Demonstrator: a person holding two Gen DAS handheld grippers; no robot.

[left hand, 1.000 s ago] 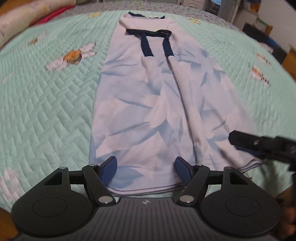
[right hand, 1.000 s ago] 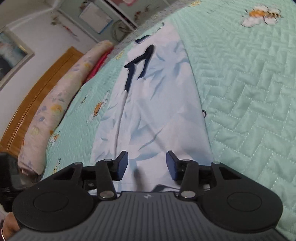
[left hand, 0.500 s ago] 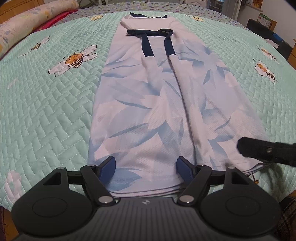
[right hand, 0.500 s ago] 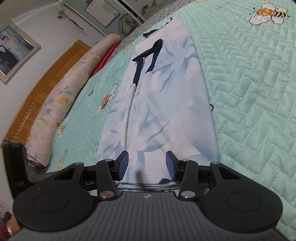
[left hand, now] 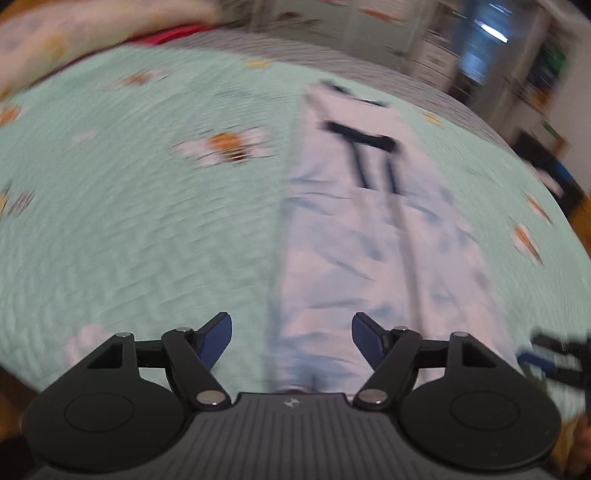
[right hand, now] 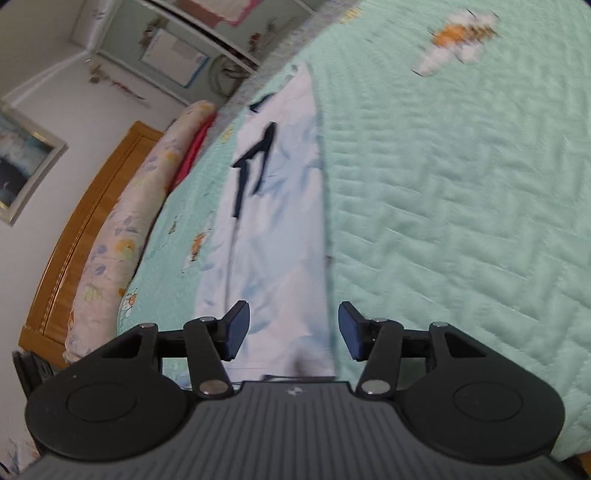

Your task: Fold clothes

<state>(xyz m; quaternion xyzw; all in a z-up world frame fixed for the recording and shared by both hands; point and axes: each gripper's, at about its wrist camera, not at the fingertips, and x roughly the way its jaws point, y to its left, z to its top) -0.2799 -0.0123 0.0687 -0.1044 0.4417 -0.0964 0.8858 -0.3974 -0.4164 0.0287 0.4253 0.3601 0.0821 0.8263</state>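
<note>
A pale blue and white garment (left hand: 369, 240) with navy straps lies in a long, narrow strip on the mint quilted bedspread (left hand: 147, 221). The left wrist view is blurred by motion. My left gripper (left hand: 291, 339) is open above the garment's near end, and the garment's left edge runs between its fingers. My right gripper (right hand: 293, 325) hovers over the same garment (right hand: 280, 221) near its right edge. Its jaws are opening, the cloth lies below the gap, and the pads press on nothing. The right gripper (left hand: 546, 354) also shows at the right rim of the left view.
A flowered bolster (right hand: 122, 236) and a red pillow (right hand: 194, 147) lie along the wooden headboard (right hand: 74, 251). A framed picture (right hand: 22, 162) hangs on the wall. Dark furniture (left hand: 546, 162) stands beyond the bed's far right side. Bee prints (right hand: 454, 33) dot the bedspread.
The left view has swung left, from centred on the hem to the garment's left edge. The right gripper has shifted towards the right edge and its jaws have widened.
</note>
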